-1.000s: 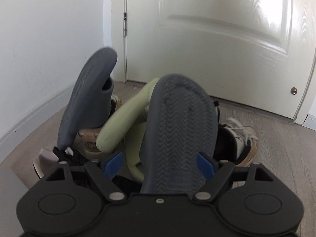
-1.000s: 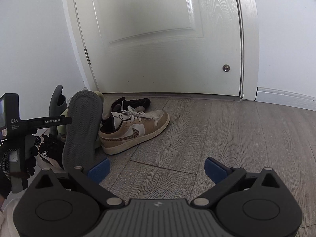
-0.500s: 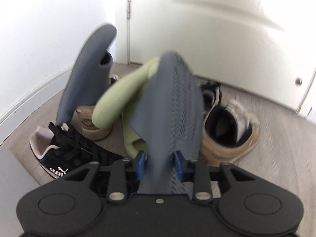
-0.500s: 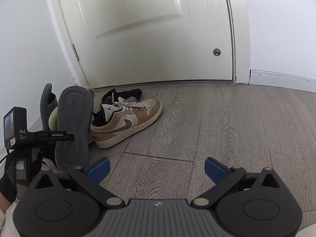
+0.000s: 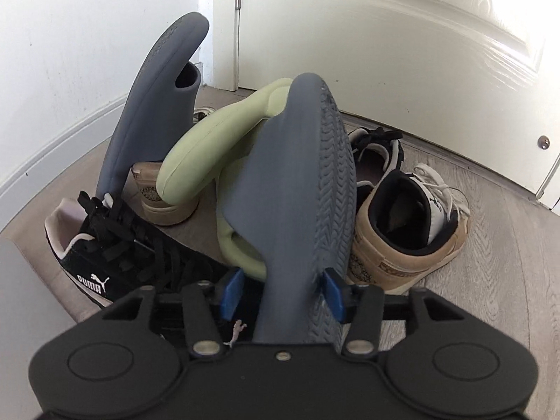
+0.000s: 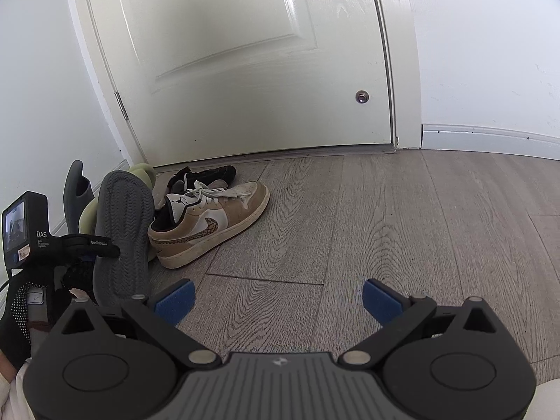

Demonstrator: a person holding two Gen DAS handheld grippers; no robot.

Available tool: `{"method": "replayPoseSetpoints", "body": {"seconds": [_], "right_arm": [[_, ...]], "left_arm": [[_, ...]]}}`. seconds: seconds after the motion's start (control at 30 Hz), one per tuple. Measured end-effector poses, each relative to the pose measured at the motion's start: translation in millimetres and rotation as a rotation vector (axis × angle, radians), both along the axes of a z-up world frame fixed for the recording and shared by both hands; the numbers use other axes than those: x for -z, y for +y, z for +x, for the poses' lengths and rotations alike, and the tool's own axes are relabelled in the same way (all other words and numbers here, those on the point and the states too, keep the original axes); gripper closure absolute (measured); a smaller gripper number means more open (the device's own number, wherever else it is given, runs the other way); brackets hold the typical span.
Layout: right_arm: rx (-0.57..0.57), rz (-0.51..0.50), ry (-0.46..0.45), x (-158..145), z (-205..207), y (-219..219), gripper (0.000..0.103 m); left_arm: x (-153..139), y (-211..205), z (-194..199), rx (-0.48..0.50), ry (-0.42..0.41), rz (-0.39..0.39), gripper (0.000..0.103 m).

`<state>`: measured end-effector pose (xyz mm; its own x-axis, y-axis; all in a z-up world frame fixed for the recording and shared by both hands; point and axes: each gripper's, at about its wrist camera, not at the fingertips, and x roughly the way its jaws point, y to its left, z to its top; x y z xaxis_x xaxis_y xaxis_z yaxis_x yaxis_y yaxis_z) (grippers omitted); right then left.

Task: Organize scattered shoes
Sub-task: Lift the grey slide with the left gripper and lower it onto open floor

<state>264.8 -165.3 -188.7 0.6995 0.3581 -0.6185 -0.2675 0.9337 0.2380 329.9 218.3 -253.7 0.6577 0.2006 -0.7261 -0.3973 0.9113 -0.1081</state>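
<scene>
- While my left gripper (image 5: 282,292) opens, the dark grey rubber slide (image 5: 308,189) stands sole-out between its blue pads, the right pad touching.
- Crowding it: pale green foam slide (image 5: 210,147), black suede lace-up sneaker (image 5: 115,245), tan-and-white leather sneaker (image 5: 406,231), second grey slide (image 5: 154,105).
- My right gripper (image 6: 276,301) gapes wide over bare grey wood-plank floor (image 6: 385,227).
- White panelled door (image 6: 245,70) closes off the far side.

Black sneaker (image 5: 115,252): white "PUMA" wordmark with leaping-cat logo on its side. Left gripper's camera unit (image 6: 24,234): "DAS"; its arm reads "GenRobot.AI".
</scene>
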Motion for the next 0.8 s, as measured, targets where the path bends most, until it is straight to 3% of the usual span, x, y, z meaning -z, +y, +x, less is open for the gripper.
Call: {"method": "replayPoseSetpoints", "body": {"seconds": [0.07, 0.13, 0.23, 0.4, 0.63, 0.8], "right_arm": [[-0.002, -0.006, 0.007, 2, 2, 0, 0.002], [-0.001, -0.010, 0.012, 4, 3, 1, 0.002], [0.000, -0.012, 0.019, 6, 3, 1, 0.002], [0.018, -0.020, 0.021, 8, 5, 0, 0.002], [0.057, -0.017, 0.011, 8, 5, -18, 0.002], [0.134, -0.002, -0.013, 9, -1, -46, 0.002]], "left_arm": [[9, 1, 10, 0.043, 0.040, -0.050, 0.041], [13, -5, 15, 0.049, 0.065, -0.018, 0.058], [2, -23, 7, 0.065, 0.018, 0.043, 0.072], [-47, -84, -25, 0.047, -0.073, 0.371, 0.072], [-94, -188, -49, 0.143, -0.150, 0.462, 0.072], [-76, -283, -19, 0.316, -0.150, 0.549, 0.072]]}}
